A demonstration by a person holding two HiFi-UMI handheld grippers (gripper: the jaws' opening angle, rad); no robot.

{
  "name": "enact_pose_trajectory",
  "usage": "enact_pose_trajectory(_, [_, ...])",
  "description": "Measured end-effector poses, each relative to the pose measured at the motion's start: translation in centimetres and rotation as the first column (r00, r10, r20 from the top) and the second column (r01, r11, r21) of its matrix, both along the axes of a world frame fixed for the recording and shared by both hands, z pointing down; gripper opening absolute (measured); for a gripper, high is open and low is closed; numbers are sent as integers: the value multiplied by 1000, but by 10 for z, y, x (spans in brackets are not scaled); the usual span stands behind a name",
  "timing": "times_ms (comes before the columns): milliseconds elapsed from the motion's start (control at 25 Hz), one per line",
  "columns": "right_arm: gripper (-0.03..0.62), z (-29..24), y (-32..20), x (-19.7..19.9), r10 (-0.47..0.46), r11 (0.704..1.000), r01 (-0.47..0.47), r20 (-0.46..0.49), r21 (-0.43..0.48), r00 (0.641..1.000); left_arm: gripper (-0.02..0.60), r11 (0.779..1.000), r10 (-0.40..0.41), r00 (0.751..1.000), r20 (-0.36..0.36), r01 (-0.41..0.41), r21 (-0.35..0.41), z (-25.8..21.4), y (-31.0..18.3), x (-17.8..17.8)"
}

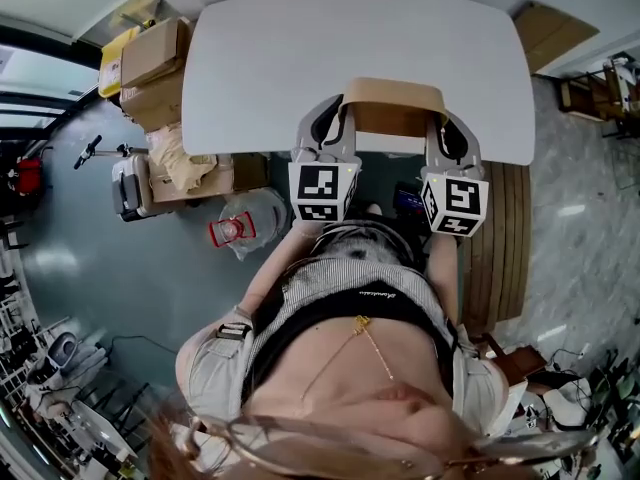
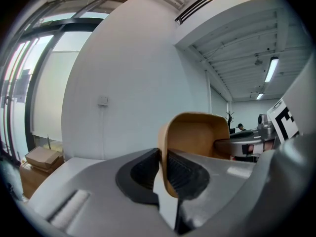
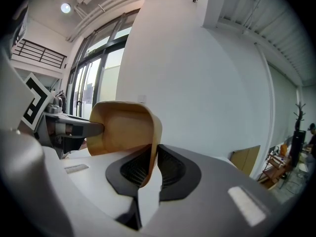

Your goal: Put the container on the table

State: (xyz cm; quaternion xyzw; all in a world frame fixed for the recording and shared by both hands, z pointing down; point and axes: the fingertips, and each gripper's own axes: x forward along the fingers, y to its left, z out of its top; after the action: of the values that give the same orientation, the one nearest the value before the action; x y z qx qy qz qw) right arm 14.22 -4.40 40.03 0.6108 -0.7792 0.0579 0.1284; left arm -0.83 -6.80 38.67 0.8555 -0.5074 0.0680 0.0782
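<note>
The left tongs (image 2: 163, 168) and right tongs (image 3: 152, 165) each pinch tight on a side wall of the light-brown plastic container with round corners (image 1: 393, 106). It is at the near edge of the white bench (image 1: 350, 38), maybe not touching yet. Next, lower it flat, then let go.

Grey: left claw (image 1: 333, 120), right claw (image 1: 447, 128); black ribbed pads (image 2: 183, 174); black-white marker cubes (image 1: 322, 190); striped top (image 1: 330, 276).

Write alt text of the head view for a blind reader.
Seen from above, a person holds a tan container over the near edge of a white table, left claw and right claw each shut on one side wall. Cardboard boxes stand on the floor at left.
</note>
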Motion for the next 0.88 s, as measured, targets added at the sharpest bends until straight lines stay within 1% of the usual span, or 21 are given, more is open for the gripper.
enact_pose_trajectory(360, [55,9,-39,-28,11,1000,-12,-24,-17,1000,20,999,26,1000,-11,-26,-22,11,-40,-27])
enact_pose_trajectory(520, [55,12,-53,-41,11,1000,-12,-25,-28,1000,20,999,26,1000,-8,-26,-30,13,-54,-41])
enact_pose_trajectory(720, [55,19,-65,-61,14,999,-15,-27,-40,1000,20,999,26,1000,-3,-26,-45,20,-67,-60])
enact_pose_trajectory(880, [55,21,-69,-69,19,999,-20,-28,-39,999,20,998,30,1000,-5,-30,-48,23,-72,-68])
